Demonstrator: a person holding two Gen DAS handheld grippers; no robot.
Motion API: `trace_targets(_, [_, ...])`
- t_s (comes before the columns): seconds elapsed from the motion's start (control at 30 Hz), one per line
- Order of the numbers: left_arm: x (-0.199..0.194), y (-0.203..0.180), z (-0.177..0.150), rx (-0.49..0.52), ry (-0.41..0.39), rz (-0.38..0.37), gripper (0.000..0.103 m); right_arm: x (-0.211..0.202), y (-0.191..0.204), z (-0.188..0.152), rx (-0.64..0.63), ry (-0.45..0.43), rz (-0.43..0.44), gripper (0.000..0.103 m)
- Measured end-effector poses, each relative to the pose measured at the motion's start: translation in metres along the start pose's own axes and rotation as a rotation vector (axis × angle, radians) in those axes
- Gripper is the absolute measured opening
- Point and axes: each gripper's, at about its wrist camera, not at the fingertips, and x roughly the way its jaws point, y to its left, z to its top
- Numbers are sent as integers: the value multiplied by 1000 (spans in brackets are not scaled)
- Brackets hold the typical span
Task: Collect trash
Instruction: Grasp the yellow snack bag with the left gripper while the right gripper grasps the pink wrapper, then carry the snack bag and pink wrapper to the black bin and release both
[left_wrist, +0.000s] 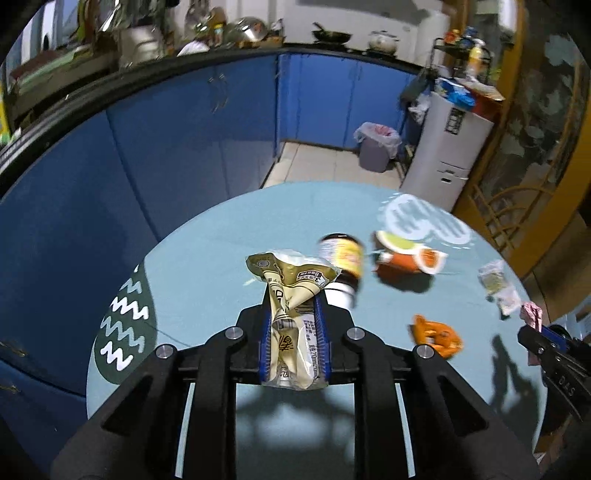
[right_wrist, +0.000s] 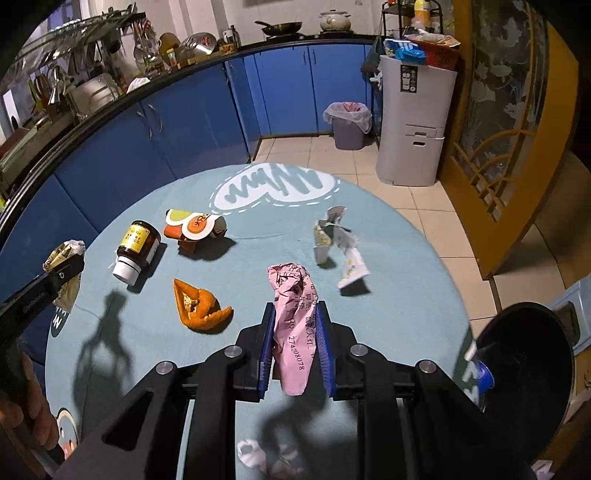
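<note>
Left gripper (left_wrist: 293, 332) clamped on a crumpled gold snack wrapper (left_wrist: 291, 291), its long axis running straight out along the fingers; right gripper (right_wrist: 297, 339) pinching a pink crumpled paper (right_wrist: 291, 325) the same way — both loads hang above the round blue table (right_wrist: 406, 258); still lying there, left to right: brown medicine bottle (right_wrist: 135, 251) on its side, orange peel (right_wrist: 201, 306), orange-and-white packet (right_wrist: 194, 227), torn pale wrapper (right_wrist: 340, 247); the lined bin (right_wrist: 349, 125) stands dead ahead on the floor, well beyond the far edge, so neither arm looks clearly nearer; white scraps (right_wrist: 255, 452) under the right gripper are half hidden — a dark round object (right_wrist: 524, 376) at right I cannot identify.
</note>
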Motion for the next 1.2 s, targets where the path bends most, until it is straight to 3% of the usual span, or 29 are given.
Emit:
trace_targets(0.7, [-46,-110,-13,183,-51,-114,21,-66,-73,-26,125,-115,-67,21])
trace_targets(1.2, [-54,-226,-35,378,-38,-229,21,-86,-159,-49,269,-139,-128,21])
